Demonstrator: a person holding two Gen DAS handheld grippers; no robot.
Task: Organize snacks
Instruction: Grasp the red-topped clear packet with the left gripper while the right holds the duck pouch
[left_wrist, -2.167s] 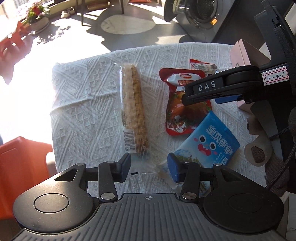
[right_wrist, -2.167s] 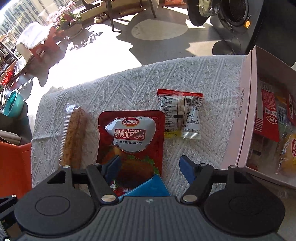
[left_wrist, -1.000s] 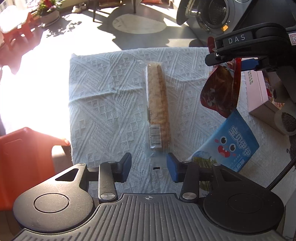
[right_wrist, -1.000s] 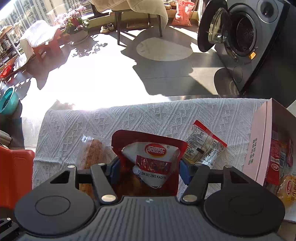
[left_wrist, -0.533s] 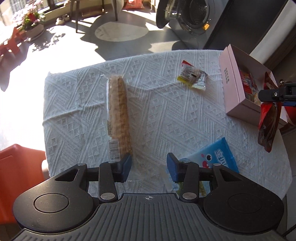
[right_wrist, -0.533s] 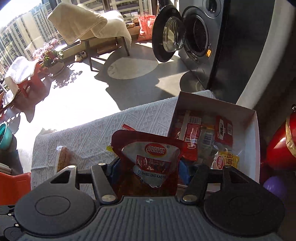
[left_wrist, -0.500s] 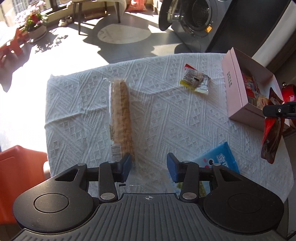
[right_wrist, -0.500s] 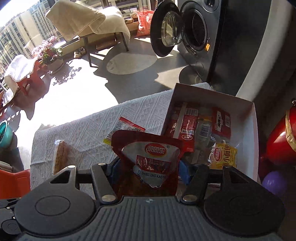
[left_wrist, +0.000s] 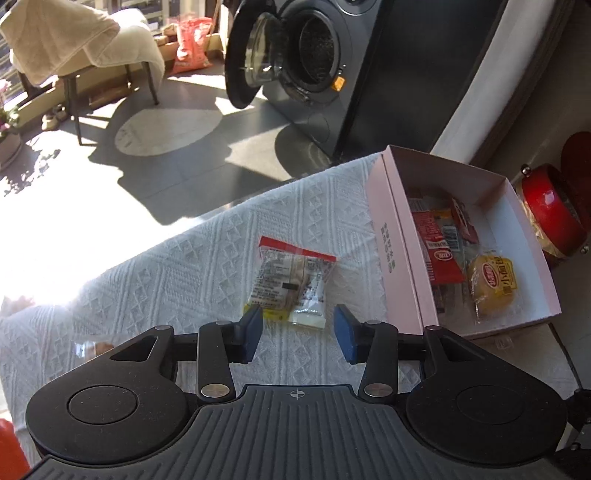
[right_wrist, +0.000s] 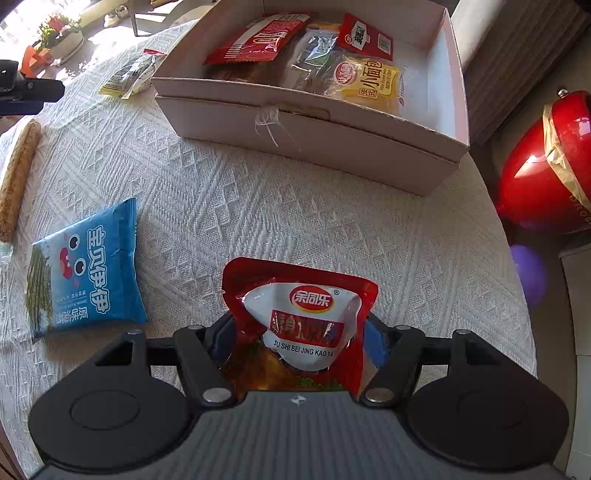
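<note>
Nearest in the right wrist view: right gripper (right_wrist: 297, 341), jaws closed on the red pouch (right_wrist: 299, 321), pinching its two side edges, printed face toward the camera, top edge standing up above the fingers. Held over the white-clothed surface (right_wrist: 332, 221), not resting on it as far as can be told.

Straight ahead and beyond, across a bare stretch of cloth: pink box (right_wrist: 310, 122), open at the top, long wall broadside to the jaws, already part-filled with red sachets and a yellow bun packet. Probably the deciding relation: box dead ahead of the pouch and farther off, so likely a forward carry over that near wall, then a release. Right side clearly the nearer one for this.

Off to the left, flat on the cloth: blue seaweed packet (right_wrist: 86, 271); farther left, the long wrapped bar (right_wrist: 18, 181), long axis running away from the camera.

Left wrist view: left gripper (left_wrist: 298, 332), jaws wide apart and holding nothing, hovering just short of the small clear snack packet (left_wrist: 290, 286), lying directly ahead between the finger lines, red-striped end away. Pink box just to its right. Likely the left's next pick.
</note>
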